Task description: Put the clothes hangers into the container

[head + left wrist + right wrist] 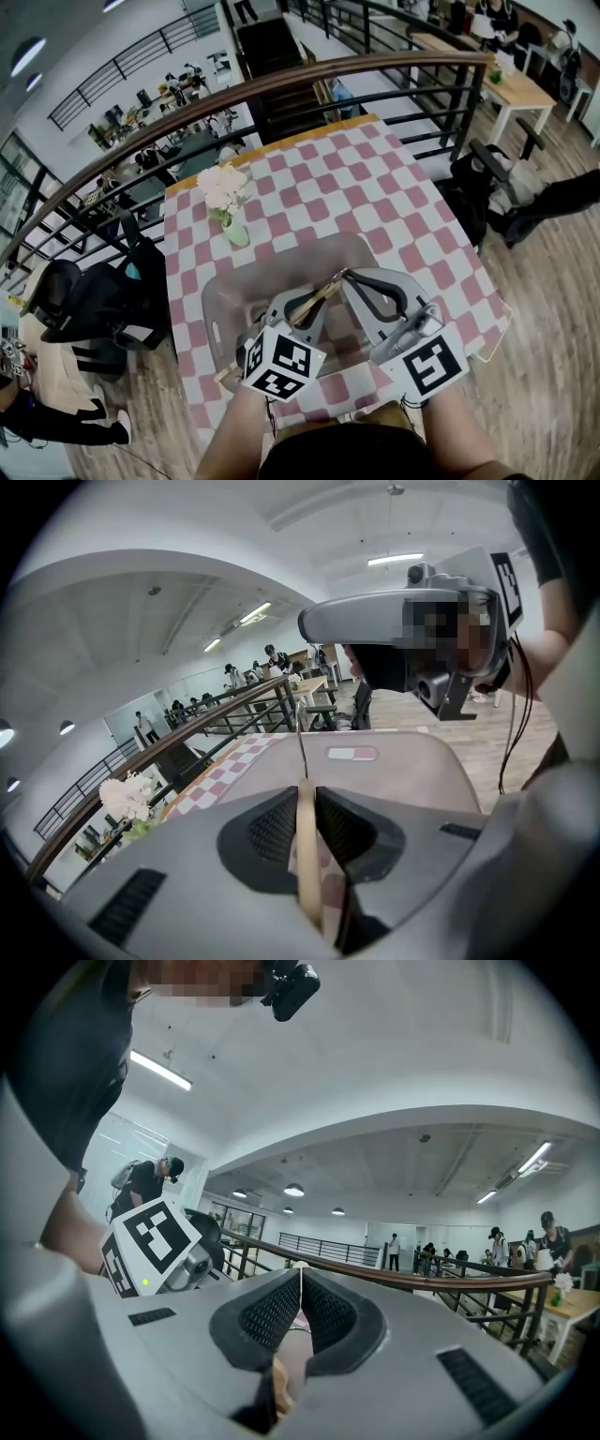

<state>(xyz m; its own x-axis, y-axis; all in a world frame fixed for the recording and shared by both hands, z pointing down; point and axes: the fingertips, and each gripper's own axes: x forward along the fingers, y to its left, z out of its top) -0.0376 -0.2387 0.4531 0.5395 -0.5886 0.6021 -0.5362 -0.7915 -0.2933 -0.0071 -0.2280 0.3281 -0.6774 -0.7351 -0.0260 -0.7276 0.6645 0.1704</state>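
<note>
A wooden clothes hanger [314, 302] with a thin metal hook is held between both grippers over the translucent grey container [217, 309], which stands on the pink-checked table. My left gripper [312, 307] is shut on the hanger's wooden bar [305, 855]; the hook wire [301, 747] rises past the jaws. My right gripper [347, 277] comes in from the right, and its jaws are pressed together on the hanger's far end, with a bit of wood [275, 1384] showing under them. In the left gripper view the container's grey wall [412, 780] lies just beyond the jaws.
A small vase of white flowers [225, 202] stands on the checked tablecloth [375, 187] behind the container. A dark railing [281, 84] curves round the table's far side. Bags and chairs [94, 300] crowd the floor on the left.
</note>
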